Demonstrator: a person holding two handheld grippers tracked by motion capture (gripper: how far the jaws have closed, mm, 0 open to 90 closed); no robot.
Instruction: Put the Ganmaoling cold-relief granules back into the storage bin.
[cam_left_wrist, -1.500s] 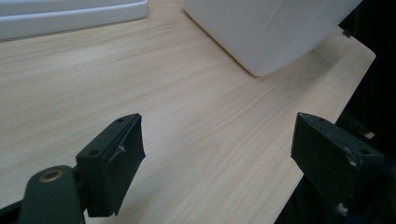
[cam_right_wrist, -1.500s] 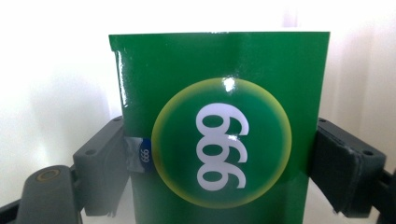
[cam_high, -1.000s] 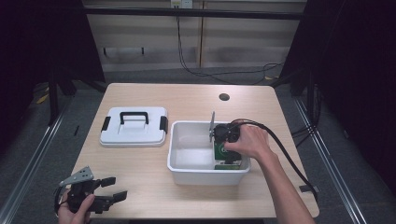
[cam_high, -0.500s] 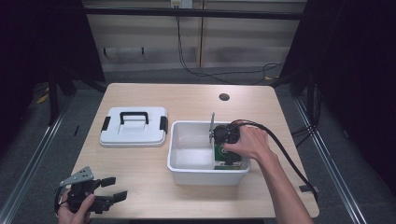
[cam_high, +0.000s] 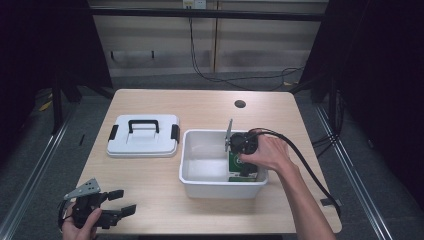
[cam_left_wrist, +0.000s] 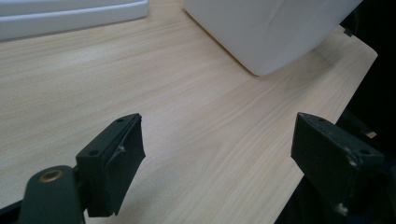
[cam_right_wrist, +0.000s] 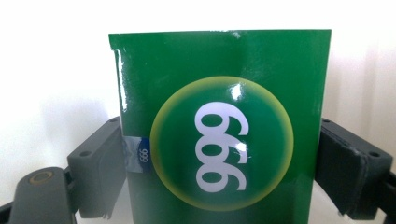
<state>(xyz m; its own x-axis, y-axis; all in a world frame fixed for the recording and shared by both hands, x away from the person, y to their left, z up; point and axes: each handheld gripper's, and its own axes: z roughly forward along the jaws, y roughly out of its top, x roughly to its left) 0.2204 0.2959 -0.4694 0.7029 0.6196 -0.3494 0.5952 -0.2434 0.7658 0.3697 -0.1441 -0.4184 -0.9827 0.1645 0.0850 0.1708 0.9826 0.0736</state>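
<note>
- Right gripper (cam_high: 243, 161) is down inside the white bin (cam_high: 200, 185), with its jaws either side of a green box (cam_right_wrist: 219, 126) printed "999". The left jaw pad looks pressed to the box edge and the right one sits at the other edge, so I'd call it clamped on the box, though the contact on the right side is hard to be sure of.
- The green box (cam_high: 239, 165) sits at the right end of the bin, close to the near wall. Can't tell if it's resting on the bin floor or lifted a bit.
- Left gripper (cam_high: 116, 202) hovers at the near left corner of the table (cam_high: 200, 107) with jaws spread wide and nothing between them. It's just idling.
- The lid (cam_high: 144, 135) with the black handle lies flat on the table just left of the bin, so the bin is already open.
- My guess on progress: roughly midway. Box is either about to come out or just going in, and the lid still has to be dealt with.
</note>
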